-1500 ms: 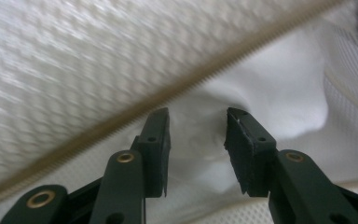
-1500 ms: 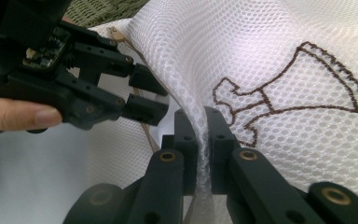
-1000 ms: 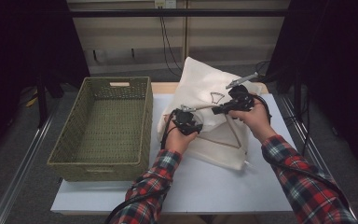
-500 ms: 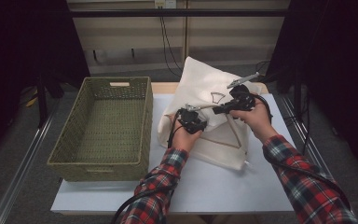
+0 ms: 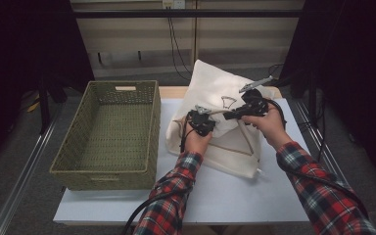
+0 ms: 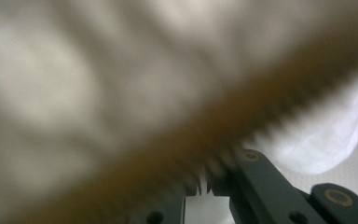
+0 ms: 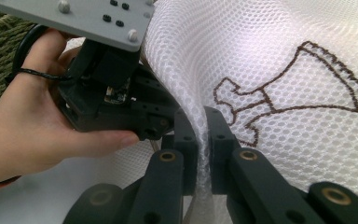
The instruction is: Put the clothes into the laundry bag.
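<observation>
Leftward along the mesh bag [image 5: 220, 127] the left claw [image 5: 201, 122] has crept, clamping beside the right claw's [image 7: 201, 140] pinch.

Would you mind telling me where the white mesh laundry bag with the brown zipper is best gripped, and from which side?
Grip the white mesh laundry bag by pinching a fold of loose mesh near the brown zipper, coming in from the person's side. The limp fabric bunches into thin ridges the jaws can close over. The right gripper already pinches such a fold beside the embroidered outline, and the left gripper, jaws just closing, meets the zipper edge.
</observation>
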{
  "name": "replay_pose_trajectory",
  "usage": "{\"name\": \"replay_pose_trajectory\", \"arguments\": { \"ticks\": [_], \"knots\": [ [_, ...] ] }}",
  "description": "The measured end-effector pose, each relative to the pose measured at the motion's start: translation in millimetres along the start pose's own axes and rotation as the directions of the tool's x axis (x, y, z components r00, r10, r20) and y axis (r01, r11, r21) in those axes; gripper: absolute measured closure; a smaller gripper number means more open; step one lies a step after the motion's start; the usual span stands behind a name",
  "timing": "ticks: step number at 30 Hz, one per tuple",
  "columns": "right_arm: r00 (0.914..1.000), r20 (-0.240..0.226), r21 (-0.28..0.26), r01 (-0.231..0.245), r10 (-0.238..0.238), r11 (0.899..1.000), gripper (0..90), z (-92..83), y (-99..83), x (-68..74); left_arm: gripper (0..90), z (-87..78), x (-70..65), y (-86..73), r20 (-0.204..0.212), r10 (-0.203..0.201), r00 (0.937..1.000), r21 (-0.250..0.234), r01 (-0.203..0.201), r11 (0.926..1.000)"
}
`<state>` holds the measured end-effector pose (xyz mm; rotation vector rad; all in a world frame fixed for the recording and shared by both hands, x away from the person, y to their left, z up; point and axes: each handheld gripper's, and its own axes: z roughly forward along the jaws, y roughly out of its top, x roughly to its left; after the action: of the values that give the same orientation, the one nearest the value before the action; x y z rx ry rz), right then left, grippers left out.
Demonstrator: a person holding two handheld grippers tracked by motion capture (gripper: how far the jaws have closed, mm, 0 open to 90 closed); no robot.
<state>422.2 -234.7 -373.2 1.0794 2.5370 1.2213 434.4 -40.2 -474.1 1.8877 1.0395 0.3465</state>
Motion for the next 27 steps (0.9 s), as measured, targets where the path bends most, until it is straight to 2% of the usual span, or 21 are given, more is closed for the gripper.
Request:
{"name": "replay_pose_trajectory", "arguments": {
  "ticks": [5, 6, 8, 9, 12, 15, 20, 24, 25, 27],
  "knots": [
    [1.0000, -0.001, 0.001, -0.002, 0.002, 1.000, 86.6, -0.7, 0.9, 0.1, 86.7, 0.6, 4.4, 8.2, -0.048, 0.038, 0.9981, -0.041, -0.040, 0.9983],
    [1.0000, -0.002, -0.001, -0.002, 0.002, 1.000, 86.6, -0.8, 0.5, -0.3, 86.7, 0.2, 5.5, 9.7, -0.063, 0.036, 0.9974, -0.063, -0.040, 0.9972],
    [1.0000, -0.001, 0.003, -0.004, 0.004, 1.000, 86.7, -1.0, -0.4, -1.2, 86.7, -0.9, 8.4, 12.3, -0.080, 0.064, 0.9947, -0.064, -0.069, 0.9956],
    [1.0000, 0.002, 0.002, -0.003, 0.003, 1.000, 86.6, -0.7, -0.9, -1.3, 86.7, -1.5, 10.4, 13.1, -0.080, 0.064, 0.9947, -0.066, -0.069, 0.9954],
    [1.0000, -0.005, 0.004, -0.005, 0.005, 1.000, 86.7, 1.8, -3.0, -1.8, 86.2, -0.3, 13.7, 11.3, -0.061, 0.031, 0.9977, -0.059, -0.034, 0.9977],
    [0.9999, -0.001, 0.012, -0.016, 0.016, 1.000, 86.7, 4.7, -5.0, -1.1, 84.7, -1.0, 14.8, 8.5, -0.033, 0.016, 0.9993, -0.051, -0.017, 0.9985],
    [0.9999, 0.006, 0.021, -0.016, 0.016, 1.000, 86.5, 7.3, -5.8, -0.3, 78.6, -7.1, 14.6, 5.8, -0.008, -0.019, 0.9998, -0.030, 0.019, 0.9994],
    [1.0000, 0.002, 0.022, -0.008, 0.008, 1.000, 86.4, 7.3, -5.8, 0.3, 71.8, -15.2, 13.0, 6.4, 0.011, -0.008, 0.9999, 0.000, 0.008, 1.0000],
    [1.0000, 0.002, 0.022, -0.007, 0.007, 1.000, 86.4, 7.0, -6.1, 0.1, 69.5, -16.0, 11.9, 6.3, 0.013, -0.018, 0.9998, -0.005, 0.018, 0.9998],
    [1.0000, 0.004, 0.021, -0.008, 0.008, 1.000, 86.3, 6.9, -6.1, 0.4, 65.1, -20.7, 11.5, 7.0, 0.024, -0.005, 0.9997, 0.008, 0.005, 1.0000]
  ]
}}
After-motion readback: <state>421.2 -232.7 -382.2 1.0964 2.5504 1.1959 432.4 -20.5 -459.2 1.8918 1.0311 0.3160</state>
